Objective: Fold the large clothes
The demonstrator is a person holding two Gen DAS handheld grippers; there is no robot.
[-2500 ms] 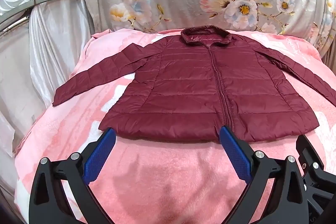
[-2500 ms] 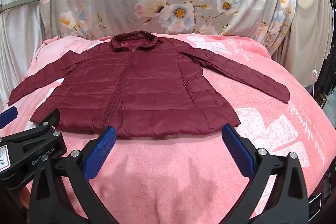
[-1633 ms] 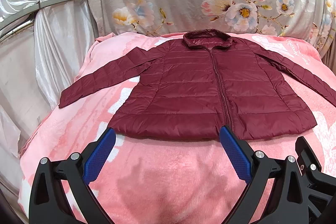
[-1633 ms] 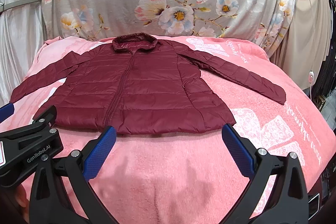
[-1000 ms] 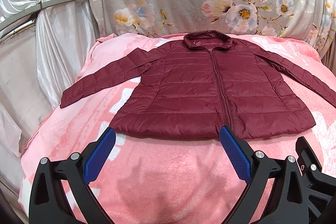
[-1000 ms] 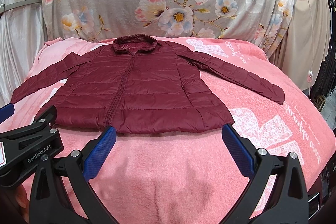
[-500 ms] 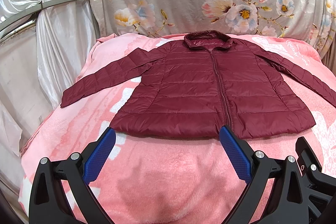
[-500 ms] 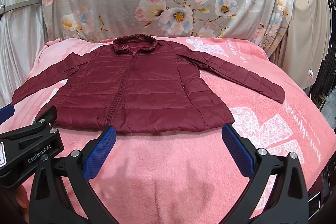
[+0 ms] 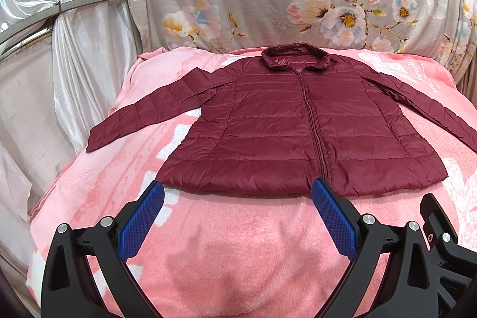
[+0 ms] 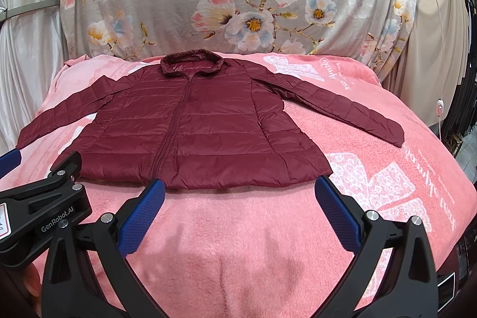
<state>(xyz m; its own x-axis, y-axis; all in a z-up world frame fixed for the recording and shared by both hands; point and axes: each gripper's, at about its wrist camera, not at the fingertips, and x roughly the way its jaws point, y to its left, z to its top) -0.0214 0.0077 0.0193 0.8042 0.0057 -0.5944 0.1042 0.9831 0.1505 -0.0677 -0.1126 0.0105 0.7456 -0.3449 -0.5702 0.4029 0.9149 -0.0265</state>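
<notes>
While no fold has begun, the left wrist view shows the maroon puffer jacket (image 9: pixel 301 133) spread flat, front up and zipped, on the pink blanket (image 9: pixel 232 243). Left gripper (image 9: pixel 235 192) hovers just short of the hem, jaws wide apart, empty. Left sleeve (image 9: pixel 149 112) lies stretched outward.

Right wrist view: right gripper (image 10: pixel 238 192) likewise spread open, holding nothing, near the hem's right half. Right sleeve (image 10: pixel 337 106) extends toward the blanket's edge.

Judgement: approach stage. Next move probably calls for reaching each sleeve cuff, pinching thin slippery fabric, then folding inward across the body.
</notes>
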